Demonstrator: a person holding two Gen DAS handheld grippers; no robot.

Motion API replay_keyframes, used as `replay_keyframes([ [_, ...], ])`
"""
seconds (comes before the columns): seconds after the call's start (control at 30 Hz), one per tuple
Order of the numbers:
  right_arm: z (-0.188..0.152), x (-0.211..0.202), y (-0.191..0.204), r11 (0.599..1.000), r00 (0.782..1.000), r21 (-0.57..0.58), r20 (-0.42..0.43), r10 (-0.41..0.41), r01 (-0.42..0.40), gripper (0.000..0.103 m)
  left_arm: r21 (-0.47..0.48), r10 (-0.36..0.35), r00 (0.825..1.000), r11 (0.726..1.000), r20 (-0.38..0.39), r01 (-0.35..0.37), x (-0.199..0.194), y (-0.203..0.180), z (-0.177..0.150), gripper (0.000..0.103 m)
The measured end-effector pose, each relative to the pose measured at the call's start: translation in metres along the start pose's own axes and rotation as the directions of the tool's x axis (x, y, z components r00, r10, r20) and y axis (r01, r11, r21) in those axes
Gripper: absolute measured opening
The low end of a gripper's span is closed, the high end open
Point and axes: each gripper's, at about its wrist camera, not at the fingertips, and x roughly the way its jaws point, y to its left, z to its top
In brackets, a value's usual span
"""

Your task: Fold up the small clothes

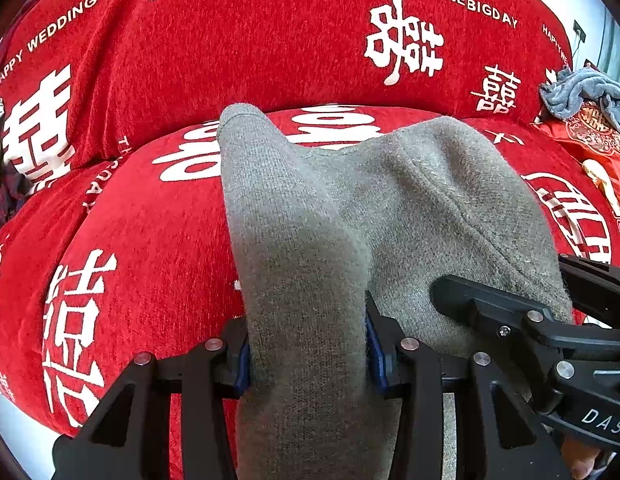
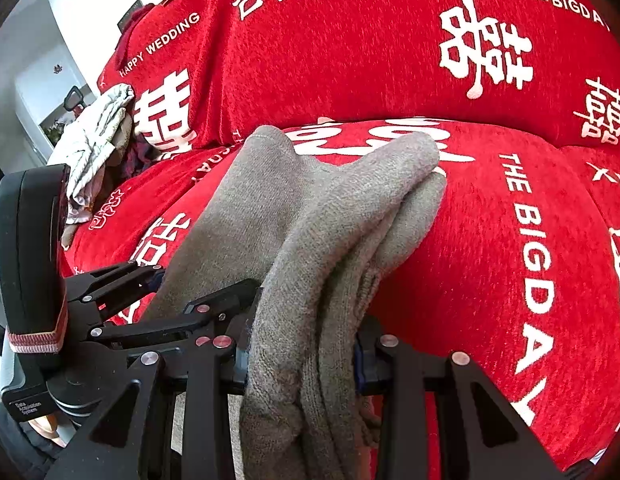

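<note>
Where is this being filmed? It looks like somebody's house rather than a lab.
Most likely a home living room. The grey garment lies on what looks like a sofa under a red wedding-print cover, a pile of other clothes sits at one end, and a white wall with household fittings shows behind.

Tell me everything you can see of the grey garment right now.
The grey garment is a soft, fuzzy knit with a seam or ridge across it. It is bunched, draped over the red sofa cover. The left gripper pinches one thick fold and the right gripper another layered fold; both parts rise toward the cameras.
</note>
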Motion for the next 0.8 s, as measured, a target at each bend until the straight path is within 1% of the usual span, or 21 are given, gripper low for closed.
replay_keyframes([
  [0.17, -0.001, 0.004, 0.0, 1.0, 1.0, -0.006, 0.018, -0.003, 0.003, 0.037, -0.031, -0.026, 1.0, 0.999, 0.001, 0.026, 0.005, 0.007, -0.001, 0.046],
  [0.27, -0.004, 0.009, -0.011, 0.999, 1.0, 0.03, 0.018, 0.011, -0.012, 0.037, -0.04, -0.036, 0.999, 0.999, 0.0, 0.036, 0.008, 0.011, -0.002, 0.047],
  [0.33, -0.007, 0.013, -0.02, 0.998, 1.0, 0.066, 0.008, 0.024, -0.024, 0.037, -0.046, -0.039, 0.999, 0.998, 0.0, 0.039, 0.01, 0.015, -0.003, 0.05],
  [0.37, -0.01, 0.016, -0.028, 0.995, 0.999, 0.094, -0.001, 0.036, -0.036, 0.037, -0.054, -0.044, 0.999, 0.998, 0.0, 0.044, 0.01, 0.017, -0.004, 0.054],
  [0.4, -0.012, 0.019, -0.033, 0.992, 0.999, 0.114, -0.01, 0.047, -0.045, 0.039, -0.059, -0.04, 0.999, 0.997, -0.001, 0.04, 0.01, 0.018, -0.005, 0.062],
  [0.47, -0.015, 0.023, -0.044, 0.987, 0.998, 0.153, -0.025, 0.062, -0.058, 0.044, -0.062, -0.022, 1.0, 0.998, -0.001, 0.022, 0.01, 0.02, -0.006, 0.071],
  [0.53, -0.018, 0.025, -0.055, 0.979, 0.997, 0.194, -0.032, 0.072, -0.064, 0.055, -0.064, -0.029, 1.0, 0.998, -0.001, 0.029, 0.008, 0.022, -0.008, 0.071],
  [0.57, -0.019, 0.024, -0.058, 0.976, 0.997, 0.209, -0.029, 0.069, -0.061, 0.057, -0.067, -0.033, 0.999, 0.997, -0.002, 0.033, 0.006, 0.023, -0.009, 0.071],
  [0.67, -0.02, 0.017, -0.063, 0.972, 0.998, 0.225, -0.013, 0.064, -0.059, 0.057, -0.058, -0.016, 1.0, 0.998, 0.009, 0.016, -0.002, 0.025, -0.009, 0.071],
  [0.73, -0.018, 0.008, -0.063, 0.976, 0.999, 0.216, 0.003, 0.034, -0.034, 0.057, -0.047, 0.006, 1.0, 0.999, 0.024, -0.005, -0.011, 0.025, -0.009, 0.071],
  [0.8, -0.015, -0.008, -0.061, 0.979, 0.999, 0.204, 0.046, -0.007, -0.003, 0.057, -0.041, 0.021, 0.998, 0.999, 0.053, -0.019, -0.022, 0.026, -0.009, 0.071],
])
